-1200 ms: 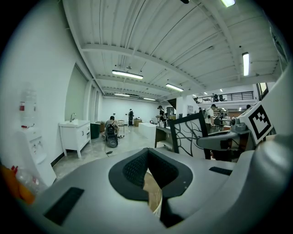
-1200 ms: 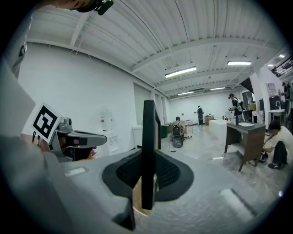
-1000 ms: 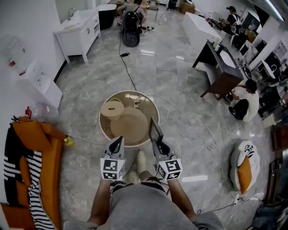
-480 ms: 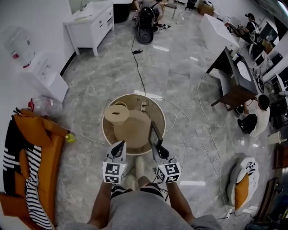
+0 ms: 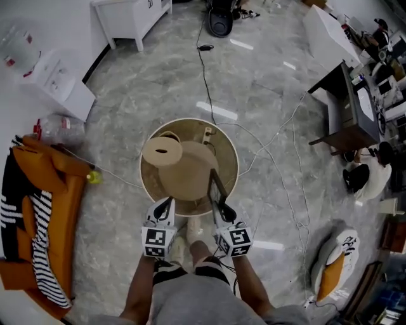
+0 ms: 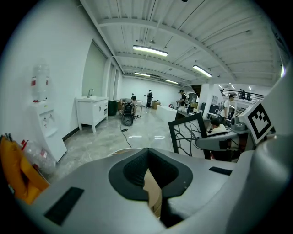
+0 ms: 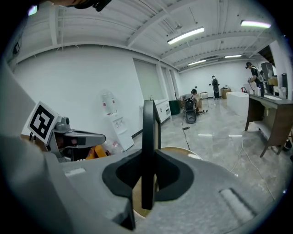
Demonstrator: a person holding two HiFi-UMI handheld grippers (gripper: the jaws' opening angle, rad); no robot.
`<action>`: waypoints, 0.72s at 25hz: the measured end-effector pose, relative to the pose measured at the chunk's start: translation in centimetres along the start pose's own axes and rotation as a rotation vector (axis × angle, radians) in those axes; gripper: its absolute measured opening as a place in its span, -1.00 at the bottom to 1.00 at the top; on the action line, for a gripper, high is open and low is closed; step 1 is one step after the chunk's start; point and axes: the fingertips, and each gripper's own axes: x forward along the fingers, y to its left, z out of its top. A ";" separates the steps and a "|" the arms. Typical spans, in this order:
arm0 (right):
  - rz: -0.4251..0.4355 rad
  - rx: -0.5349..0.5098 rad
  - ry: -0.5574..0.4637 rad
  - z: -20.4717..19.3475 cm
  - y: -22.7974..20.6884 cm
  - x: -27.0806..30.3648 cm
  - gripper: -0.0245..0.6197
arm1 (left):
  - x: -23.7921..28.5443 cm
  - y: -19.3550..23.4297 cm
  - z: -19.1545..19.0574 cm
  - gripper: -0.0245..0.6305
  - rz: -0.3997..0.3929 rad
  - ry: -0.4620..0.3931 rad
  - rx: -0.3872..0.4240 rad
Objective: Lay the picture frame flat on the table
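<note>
No readable words, brands or numbers, only square code markers (image 5: 158, 241) on left claw (image 5: 167, 203), right claw (image 5: 218, 203)

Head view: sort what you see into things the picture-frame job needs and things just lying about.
For the job:
- picture frame, held on edge in the right gripper
- round table
- left gripper, shut on nothing

Lying about:
- beige roll on the table
- orange cloth
- water dispenser
- white cabinet
</note>
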 end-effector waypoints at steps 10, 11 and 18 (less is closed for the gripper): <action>0.036 0.029 0.123 -6.5 -4.9 7.8 -0.76 | 8.4 1.6 -5.2 -0.88 -0.005 0.121 -0.029; 0.040 0.033 0.133 -7.3 -5.2 8.7 -0.76 | 9.2 1.9 -6.0 -0.88 -0.007 0.133 -0.027; 0.061 0.072 0.194 -13.0 -6.8 14.0 -0.76 | 14.3 3.3 -11.2 -0.88 -0.021 0.192 -0.048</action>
